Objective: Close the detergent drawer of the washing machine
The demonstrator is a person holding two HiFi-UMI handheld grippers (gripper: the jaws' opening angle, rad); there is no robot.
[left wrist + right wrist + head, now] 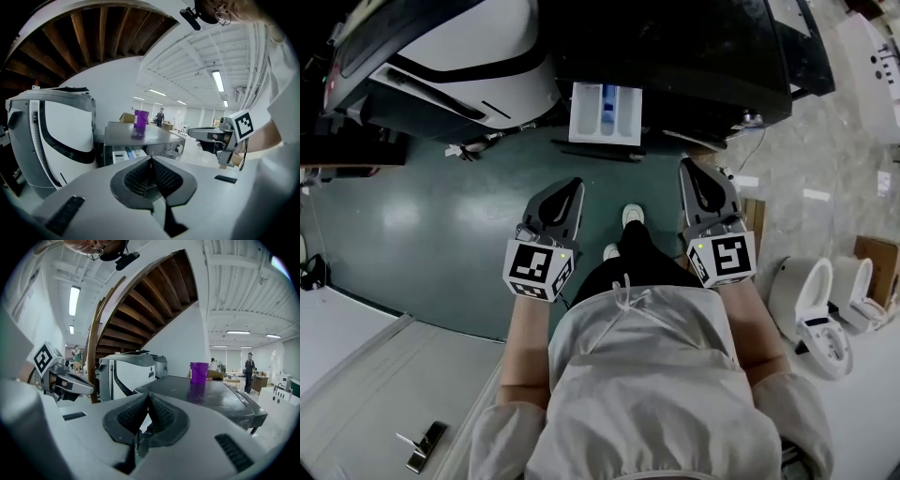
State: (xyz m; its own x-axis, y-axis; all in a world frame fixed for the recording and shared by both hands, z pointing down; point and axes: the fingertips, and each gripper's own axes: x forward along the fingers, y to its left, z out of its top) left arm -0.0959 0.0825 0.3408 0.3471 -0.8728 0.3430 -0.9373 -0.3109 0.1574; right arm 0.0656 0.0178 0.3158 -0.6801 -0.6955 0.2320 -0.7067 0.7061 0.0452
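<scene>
Ahead of both grippers, on the far side of the green floor, the detergent drawer (605,114) juts open from the front of the dark washing machine (694,56), with its white and blue compartments facing up. Both grippers hang well short of it. The left gripper (571,190) has its jaws pressed together with nothing between them. The right gripper (694,169) is the same, pinched closed and empty. That suits me, since closing a drawer needs a push, not a grasp.

I judge the task not yet begun, as nothing touches the drawer. The drawer lies between the two grippers, a little nearer the left one's line. I would take the left one forward, set its closed tips against the middle of the drawer's front face, and press straight along its run into the machine. Pushing off-centre or at an angle could rack the drawer in its guides and jam it.

A purple cup (140,123) stands on the machine's top, so I would push evenly and avoid a slam that might shake it. The white machine (459,66) to the left is clear of the path.
</scene>
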